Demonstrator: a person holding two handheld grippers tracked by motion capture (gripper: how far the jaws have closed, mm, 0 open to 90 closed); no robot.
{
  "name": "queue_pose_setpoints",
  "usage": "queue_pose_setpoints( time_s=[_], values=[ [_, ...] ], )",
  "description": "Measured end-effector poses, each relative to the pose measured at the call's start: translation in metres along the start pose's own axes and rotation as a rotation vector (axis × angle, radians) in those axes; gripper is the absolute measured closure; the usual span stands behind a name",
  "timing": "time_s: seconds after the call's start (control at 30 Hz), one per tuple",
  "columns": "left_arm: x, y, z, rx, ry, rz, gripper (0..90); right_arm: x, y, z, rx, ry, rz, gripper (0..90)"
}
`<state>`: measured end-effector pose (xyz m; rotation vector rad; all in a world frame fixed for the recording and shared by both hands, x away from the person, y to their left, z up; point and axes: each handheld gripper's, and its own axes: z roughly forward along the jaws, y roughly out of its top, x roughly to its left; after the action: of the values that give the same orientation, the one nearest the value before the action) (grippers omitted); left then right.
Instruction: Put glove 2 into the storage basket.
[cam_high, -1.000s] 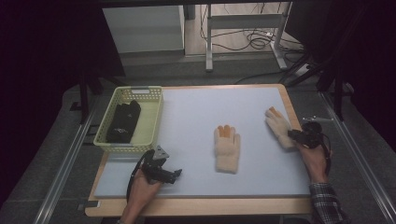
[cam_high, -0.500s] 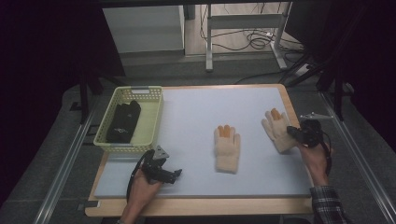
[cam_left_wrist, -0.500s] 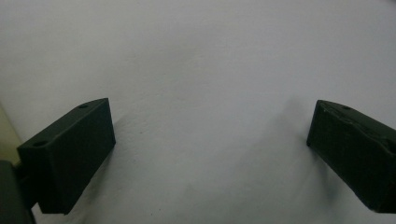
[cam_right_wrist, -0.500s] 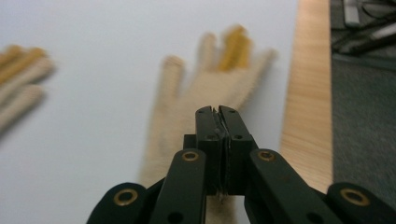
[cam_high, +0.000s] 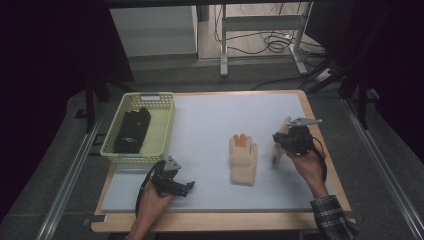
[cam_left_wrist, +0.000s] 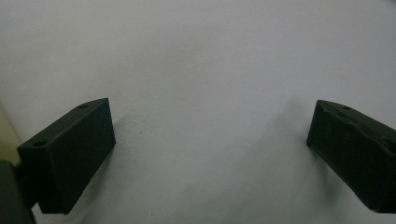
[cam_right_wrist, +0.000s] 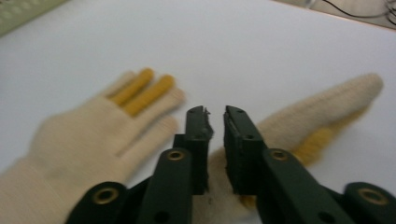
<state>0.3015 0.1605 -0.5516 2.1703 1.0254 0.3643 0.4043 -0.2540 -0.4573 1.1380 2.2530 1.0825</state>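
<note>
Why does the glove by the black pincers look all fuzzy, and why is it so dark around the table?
In the right gripper view the flat glove is smeared by blur, while the right gripper looks sharper. In the high view light falls on the white mat; the room around is nearly black. In the left gripper view the left gripper casts soft shadows.

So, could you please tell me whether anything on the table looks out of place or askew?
One cream glove lies flat mid-mat, but its partner is bunched and tilted in the right claw, whose jaws have just been opening slightly around the fabric. The black gloves sit tidily in the basket. Nothing looks damaged.
</note>
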Motion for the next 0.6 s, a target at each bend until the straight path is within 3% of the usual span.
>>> queue_pose_setpoints(
  time_s=[0.07, 0.2, 0.6],
  values=[
    [0.0, 0.0, 0.0, 0.0, 0.0, 0.0, 1.1, 0.007, 0.006, 0.005, -0.006, 0.012, -0.016, 72.2],
    [0.0, 0.0, 0.0, 0.0, 0.0, 0.0, 1.1, 0.009, 0.011, 0.009, 0.001, 0.001, -0.033, 69.4],
    [0.0, 0.0, 0.0, 0.0, -0.001, 0.0, 1.1, -0.02, -0.017, 0.022, 0.032, -0.048, 0.025, 50.3]
  ],
)
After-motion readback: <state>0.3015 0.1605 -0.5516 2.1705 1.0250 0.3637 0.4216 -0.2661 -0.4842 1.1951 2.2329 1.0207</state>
